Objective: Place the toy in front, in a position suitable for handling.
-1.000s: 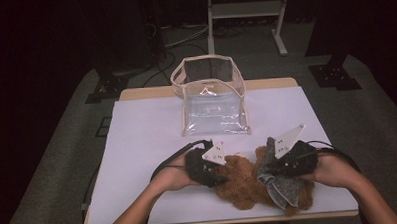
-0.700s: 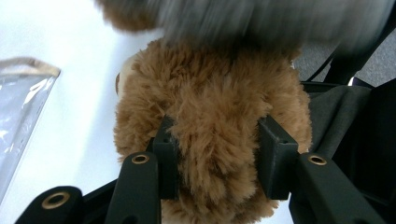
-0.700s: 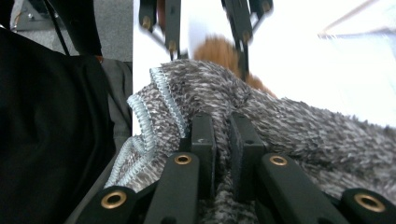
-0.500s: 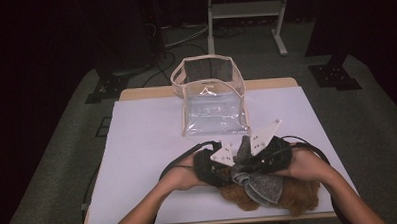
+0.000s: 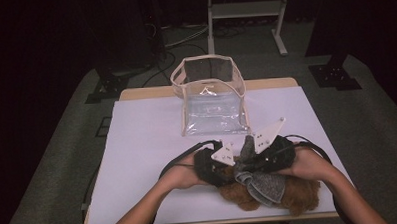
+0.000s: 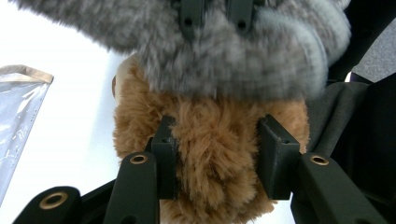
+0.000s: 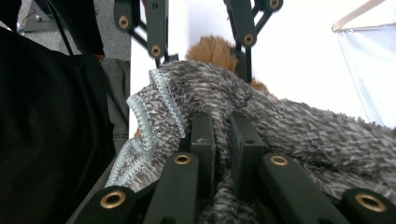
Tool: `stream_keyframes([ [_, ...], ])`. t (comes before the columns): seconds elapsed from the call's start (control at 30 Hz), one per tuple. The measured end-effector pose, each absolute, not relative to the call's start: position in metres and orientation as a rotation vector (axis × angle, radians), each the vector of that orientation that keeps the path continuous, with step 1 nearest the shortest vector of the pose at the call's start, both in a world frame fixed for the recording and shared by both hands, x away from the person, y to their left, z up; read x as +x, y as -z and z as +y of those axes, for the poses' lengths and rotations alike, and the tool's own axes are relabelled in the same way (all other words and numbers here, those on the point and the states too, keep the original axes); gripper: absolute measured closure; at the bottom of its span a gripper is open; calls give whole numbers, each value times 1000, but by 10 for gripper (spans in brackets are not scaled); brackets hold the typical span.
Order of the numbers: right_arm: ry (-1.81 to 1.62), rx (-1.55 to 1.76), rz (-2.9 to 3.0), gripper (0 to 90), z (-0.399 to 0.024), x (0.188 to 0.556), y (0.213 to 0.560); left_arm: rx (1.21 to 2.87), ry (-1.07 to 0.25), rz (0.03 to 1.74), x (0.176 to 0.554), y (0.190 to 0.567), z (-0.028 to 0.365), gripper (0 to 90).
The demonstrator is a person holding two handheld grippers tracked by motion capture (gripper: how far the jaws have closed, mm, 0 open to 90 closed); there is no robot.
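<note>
I see a brown, shaggy plush toy lying at the tabletop's near edge, toward its right corner, with a tuft of its fur pinched between my left tongs. A grey knitted garment with a pale blue ribbed hem lies draped over it, a fold clamped in my right tongs.

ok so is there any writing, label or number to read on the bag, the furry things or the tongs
None: no readable text anywhere.
Clear bag: a faint mark on its front panel, too small to read.
Grey knit cloth: no tag or print visible.
Brown plush toy: no label visible.
Left tongs and right tongs: plain black, only brass rivets, no markings.
</note>
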State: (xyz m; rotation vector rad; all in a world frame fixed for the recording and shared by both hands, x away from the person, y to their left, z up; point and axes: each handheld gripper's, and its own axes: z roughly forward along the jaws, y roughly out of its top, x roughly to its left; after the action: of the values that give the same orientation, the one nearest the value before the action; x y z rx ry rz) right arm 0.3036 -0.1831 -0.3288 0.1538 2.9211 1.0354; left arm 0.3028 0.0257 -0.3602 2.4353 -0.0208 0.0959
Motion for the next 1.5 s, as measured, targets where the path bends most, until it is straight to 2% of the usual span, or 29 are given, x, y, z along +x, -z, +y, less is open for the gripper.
stream_keyframes([
  [0.37,-968,295,2885,814,-247,292,331,2443,-98,-21,304,359,25,568],
  [0.67,-987,188,2891,808,-206,305,329,2460,-98,-55,301,359,25,564],
  [0.97,-1032,352,2880,815,-253,307,332,2448,-103,-49,301,359,27,567],
  [1.07,-1034,324,2868,812,-244,304,330,2453,-96,-57,302,358,23,567],
  [1.27,-992,161,2915,811,-200,301,332,2453,-89,-51,304,359,25,562],
  [1.5,-934,273,2902,816,-233,298,341,2419,-120,0,307,355,30,494],
])
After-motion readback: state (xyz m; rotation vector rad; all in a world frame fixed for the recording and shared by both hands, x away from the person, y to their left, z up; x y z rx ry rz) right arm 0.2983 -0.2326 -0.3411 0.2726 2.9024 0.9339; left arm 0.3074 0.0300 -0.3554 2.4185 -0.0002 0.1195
